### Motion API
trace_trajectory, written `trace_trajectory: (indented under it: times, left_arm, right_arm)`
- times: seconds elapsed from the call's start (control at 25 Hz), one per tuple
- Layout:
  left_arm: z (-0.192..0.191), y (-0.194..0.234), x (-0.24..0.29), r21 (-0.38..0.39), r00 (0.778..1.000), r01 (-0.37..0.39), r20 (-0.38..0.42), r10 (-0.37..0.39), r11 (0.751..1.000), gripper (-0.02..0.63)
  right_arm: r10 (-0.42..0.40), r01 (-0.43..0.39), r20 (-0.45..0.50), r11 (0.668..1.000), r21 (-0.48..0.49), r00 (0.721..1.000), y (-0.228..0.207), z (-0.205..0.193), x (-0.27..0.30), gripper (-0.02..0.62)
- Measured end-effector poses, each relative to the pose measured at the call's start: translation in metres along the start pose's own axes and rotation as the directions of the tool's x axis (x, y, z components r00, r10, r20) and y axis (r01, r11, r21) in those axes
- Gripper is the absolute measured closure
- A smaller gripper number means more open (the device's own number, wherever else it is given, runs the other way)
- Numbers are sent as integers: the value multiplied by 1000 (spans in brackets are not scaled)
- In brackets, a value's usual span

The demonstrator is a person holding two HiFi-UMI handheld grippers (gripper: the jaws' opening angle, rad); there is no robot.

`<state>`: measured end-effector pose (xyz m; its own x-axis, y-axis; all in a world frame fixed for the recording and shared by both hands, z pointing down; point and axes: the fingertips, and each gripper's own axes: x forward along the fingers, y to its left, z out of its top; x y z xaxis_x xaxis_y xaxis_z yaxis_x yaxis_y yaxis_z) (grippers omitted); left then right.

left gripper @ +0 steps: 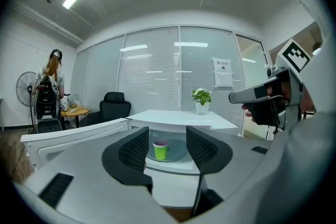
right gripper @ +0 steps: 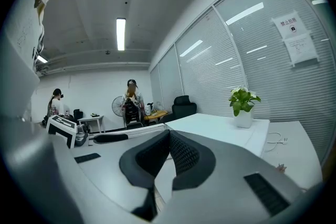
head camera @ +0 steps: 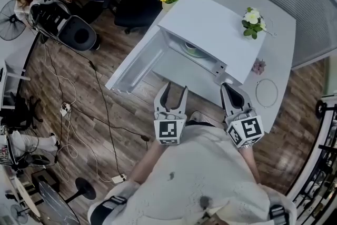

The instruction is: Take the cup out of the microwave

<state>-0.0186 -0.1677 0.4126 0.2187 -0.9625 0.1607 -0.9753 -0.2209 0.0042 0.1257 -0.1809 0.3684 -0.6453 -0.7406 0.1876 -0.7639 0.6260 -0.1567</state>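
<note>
Here we are in front of the microwave (head camera: 210, 26), a white box on the white surface (head camera: 281, 60), its door (head camera: 138, 63) swung wide to the left and the cavity open to us. The cup (left gripper: 160, 150) stands upright inside on the glass turntable (left gripper: 178, 153), a little left of the plate's middle, and nothing touches it. It is a small green cup with a paler, pinkish rim. The left tool (head camera: 176, 89) points level at the opening with its jaws apart and nothing between the pads; in the left gripper view the cup shows through the gap, but well beyond the tips. The right tool (right gripper: 169, 136) hangs just beside it on the right, jaws brought together on nothing, aimed past the corner of the microwave. The cup looks like a thin paper or plastic one, so I'd expect it to be light, with a wall that buckles under a hard squeeze and a smooth skin that could slide. Whether there is liquid in it, no view shows, so treat it as full and keep it upright. The best hold, as I judge it, is across the middle of the body, below the rim, pads on opposite sides, closing gently. The turntable may spin under a nudge, so come in straight and lift before pulling back over the sill
</note>
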Motion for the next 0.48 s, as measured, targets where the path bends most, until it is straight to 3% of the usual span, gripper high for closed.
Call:
trace_trajectory:
  times: [0.48]
  left_arm:
    - [-29,10,84,43,990,138,-35,-137,990,342]
  right_arm:
    - [-174,174,4,985,18,985,-50,5,10,586]
